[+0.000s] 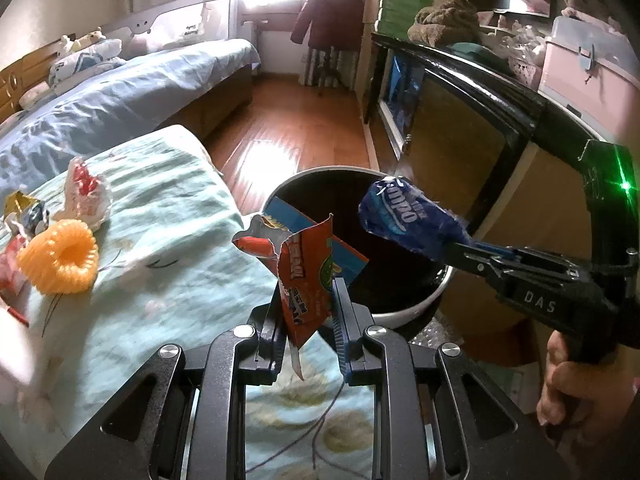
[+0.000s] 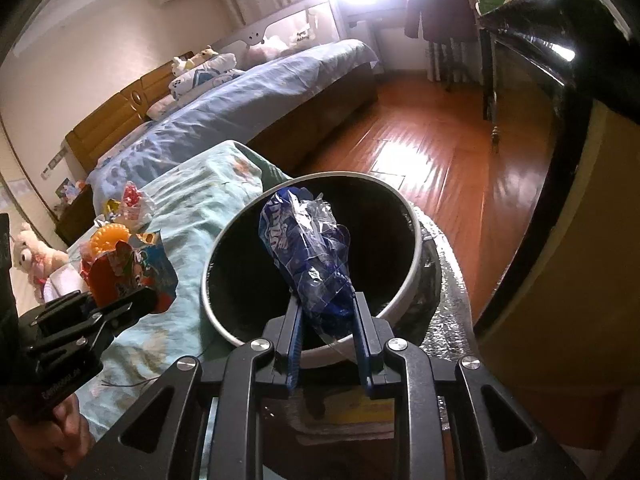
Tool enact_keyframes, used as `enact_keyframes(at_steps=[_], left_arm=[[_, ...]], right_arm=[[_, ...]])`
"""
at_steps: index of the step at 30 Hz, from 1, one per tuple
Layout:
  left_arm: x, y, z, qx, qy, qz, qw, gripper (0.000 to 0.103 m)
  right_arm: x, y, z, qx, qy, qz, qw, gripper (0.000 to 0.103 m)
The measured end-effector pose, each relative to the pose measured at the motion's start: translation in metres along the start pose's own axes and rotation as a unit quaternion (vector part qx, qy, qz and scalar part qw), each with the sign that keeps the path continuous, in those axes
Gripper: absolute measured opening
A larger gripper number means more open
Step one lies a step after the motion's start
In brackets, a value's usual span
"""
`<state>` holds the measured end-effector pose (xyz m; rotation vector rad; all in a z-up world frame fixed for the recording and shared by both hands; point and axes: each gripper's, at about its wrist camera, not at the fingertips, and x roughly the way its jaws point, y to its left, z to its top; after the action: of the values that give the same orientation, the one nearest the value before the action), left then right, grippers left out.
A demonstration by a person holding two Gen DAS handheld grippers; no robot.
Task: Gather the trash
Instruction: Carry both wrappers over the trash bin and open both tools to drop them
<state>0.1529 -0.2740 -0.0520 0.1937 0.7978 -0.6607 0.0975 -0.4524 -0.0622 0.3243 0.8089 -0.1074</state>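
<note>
— What does the left gripper point(image 1: 306, 316) hold?
— Its jaws are clamped on a torn orange wrapper point(image 1: 302, 276), low in the frame's centre, at the near edge of the white bin point(image 1: 404, 312).
— And the right gripper point(image 2: 326, 320)?
— It is closed on a crumpled blue wrapper point(image 2: 308, 256), held over the bin's dark opening in the middle of the frame.
— Anything left?
— At the left of the frame, more wrappers point(image 1: 86, 196) and an orange coiled ring point(image 1: 60, 256) lie on the pale green blanket point(image 1: 172, 216).
</note>
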Motion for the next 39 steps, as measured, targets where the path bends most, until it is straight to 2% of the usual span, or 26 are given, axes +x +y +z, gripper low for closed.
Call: enact_keyframes(at_steps=[10, 24, 36, 39], left_arm=[[0.014, -0.006, 0.014, -0.002, 0.008, -0.011, 0.9999, 0.019], [0.043, -0.013, 0.021, 0.003, 0.032, -0.011, 0.9994, 0.019], [0.057, -0.015, 0.028, 0.004, 0.039, -0.012, 0.9991, 0.019], [0.059, -0.015, 0.029, 0.005, 0.044, -0.017, 0.9989, 0.025]], right_arm=[[-0.002, -0.001, 0.011, 0.0, -0.011, -0.002, 1.0, 0.023], [0.017, -0.004, 0.016, -0.002, 0.011, -0.014, 1.0, 0.024], [0.024, -0.004, 0.022, -0.006, 0.013, -0.022, 1.0, 0.026], [0.024, -0.004, 0.024, -0.005, 0.012, -0.023, 1.0, 0.027]])
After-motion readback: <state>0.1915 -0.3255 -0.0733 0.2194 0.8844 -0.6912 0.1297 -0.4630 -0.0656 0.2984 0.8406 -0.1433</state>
